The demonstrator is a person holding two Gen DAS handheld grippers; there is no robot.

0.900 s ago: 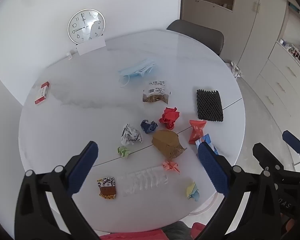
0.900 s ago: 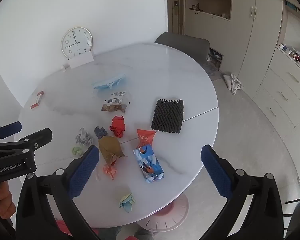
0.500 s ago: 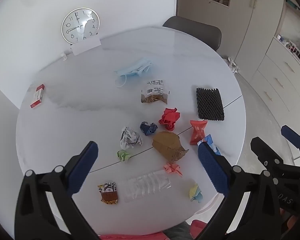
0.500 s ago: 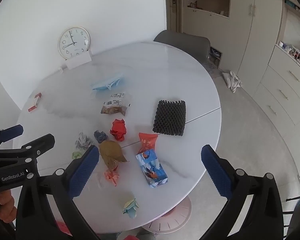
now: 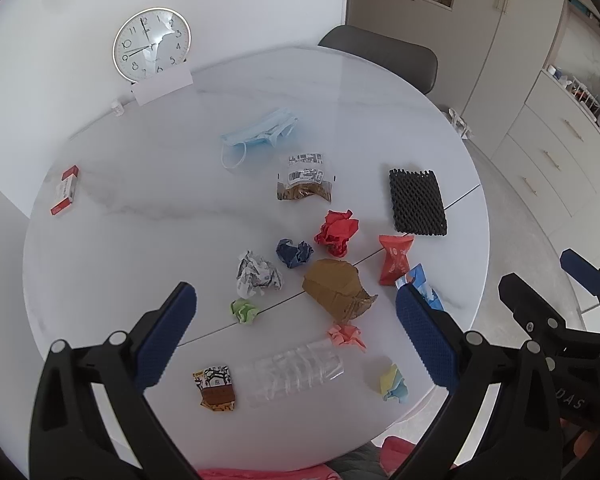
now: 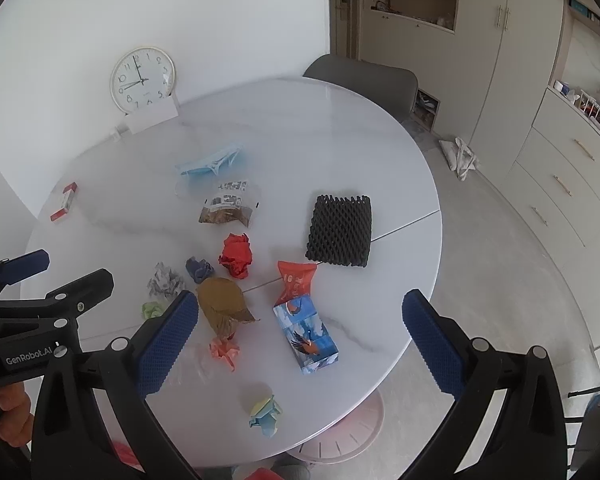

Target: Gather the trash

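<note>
Trash is strewn over a round white marble table (image 5: 148,208) (image 6: 340,128). It includes a crushed clear bottle (image 5: 296,372), a brown paper wad (image 5: 336,294) (image 6: 222,300), a red crumple (image 5: 337,231) (image 6: 237,255), a blue carton (image 6: 306,334), a red wrapper (image 5: 394,258) (image 6: 295,282), a black foam net (image 5: 417,202) (image 6: 339,236) and a blue face mask (image 5: 260,133) (image 6: 212,165). My left gripper (image 5: 296,338) hangs open high above the bottle, holding nothing. My right gripper (image 6: 300,342) hangs open above the carton, also holding nothing.
A wall clock (image 5: 152,50) leans at the table's far edge, with a small red box (image 5: 65,196) at the left. A grey chair (image 5: 384,60) stands behind the table. Cabinets (image 6: 560,168) line the right wall. A pink bin (image 6: 340,436) sits under the near edge.
Both grippers have drawn back and risen slightly, so the table shows a little smaller and shifted in each view. Both stay open.
</note>
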